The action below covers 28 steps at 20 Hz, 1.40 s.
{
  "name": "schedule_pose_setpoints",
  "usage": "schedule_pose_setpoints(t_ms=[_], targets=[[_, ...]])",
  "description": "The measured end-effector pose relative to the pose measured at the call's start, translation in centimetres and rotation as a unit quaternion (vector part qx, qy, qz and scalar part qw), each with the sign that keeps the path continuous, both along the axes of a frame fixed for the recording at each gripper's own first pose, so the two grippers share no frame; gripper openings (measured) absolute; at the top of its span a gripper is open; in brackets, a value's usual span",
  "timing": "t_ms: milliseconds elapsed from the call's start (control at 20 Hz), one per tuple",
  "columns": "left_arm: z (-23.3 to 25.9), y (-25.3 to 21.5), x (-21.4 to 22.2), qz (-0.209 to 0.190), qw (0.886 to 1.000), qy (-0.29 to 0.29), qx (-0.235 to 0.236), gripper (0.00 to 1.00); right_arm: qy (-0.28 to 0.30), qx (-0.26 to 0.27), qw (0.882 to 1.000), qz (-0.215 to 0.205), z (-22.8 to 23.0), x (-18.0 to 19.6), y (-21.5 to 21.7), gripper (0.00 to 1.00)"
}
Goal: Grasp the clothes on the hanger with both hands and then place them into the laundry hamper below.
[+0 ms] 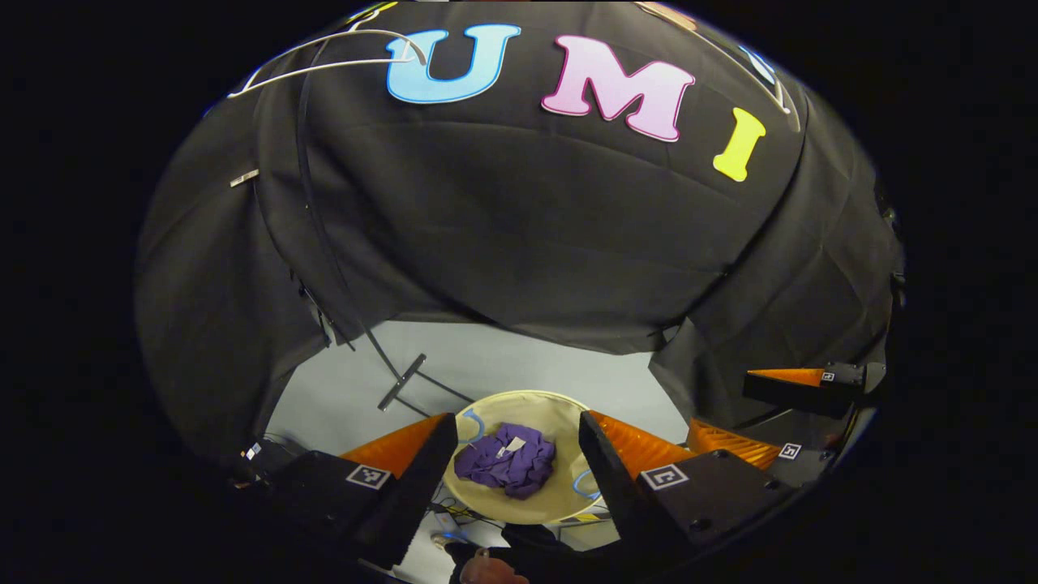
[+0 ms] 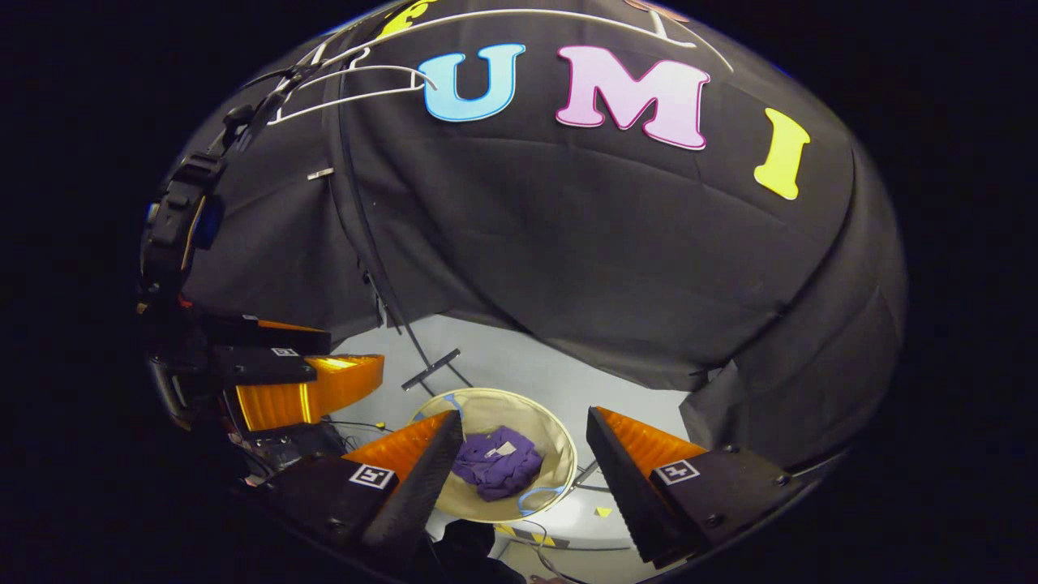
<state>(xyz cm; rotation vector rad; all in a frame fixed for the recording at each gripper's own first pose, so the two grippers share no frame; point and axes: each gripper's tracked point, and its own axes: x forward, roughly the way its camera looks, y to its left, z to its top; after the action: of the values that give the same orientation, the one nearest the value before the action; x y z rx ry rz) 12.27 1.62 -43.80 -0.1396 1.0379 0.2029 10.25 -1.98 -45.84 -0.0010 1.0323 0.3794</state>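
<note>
The purple shirt (image 1: 507,460) lay bunched in the hamper (image 1: 559,410), low centre of the frame, below and between both grippers' fingers. Left gripper (image 1: 512,454) and right gripper (image 2: 519,454) hung above it, jaws spread, holding nothing. The bare hanger (image 2: 357,81) showed upper left.

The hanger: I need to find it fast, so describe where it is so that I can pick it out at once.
Start at the black cloth wall and follow the thin dark stand pole up from the pale floor. At its top left hangs the white wire hanger, bare. It is the only thin white outline up there; the purple garment lies below in the round cream hamper.
</note>
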Motion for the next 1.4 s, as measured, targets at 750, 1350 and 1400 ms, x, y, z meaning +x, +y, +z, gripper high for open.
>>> schedule_pose_setpoints(t_ms=[750,1350,1400], targets=[[16.4,1.7,-5.8,-0.087,0.979,-0.186,-0.003,0.95,-0.173,-0.018,0.978,-0.118,17.3,-5.6,2.9,1.0],[35.4,3.2,-17.1,-0.13,0.904,-0.407,-0.003,0.93,-0.4,0.009,0.886,-0.232,38.8,-14.8,5.0,0.98],[36.4,3.2,-17.8,-0.129,0.9,-0.416,-0.001,0.92,-0.411,0.014,0.882,-0.232,40.1,-15.4,5.4,0.98]])
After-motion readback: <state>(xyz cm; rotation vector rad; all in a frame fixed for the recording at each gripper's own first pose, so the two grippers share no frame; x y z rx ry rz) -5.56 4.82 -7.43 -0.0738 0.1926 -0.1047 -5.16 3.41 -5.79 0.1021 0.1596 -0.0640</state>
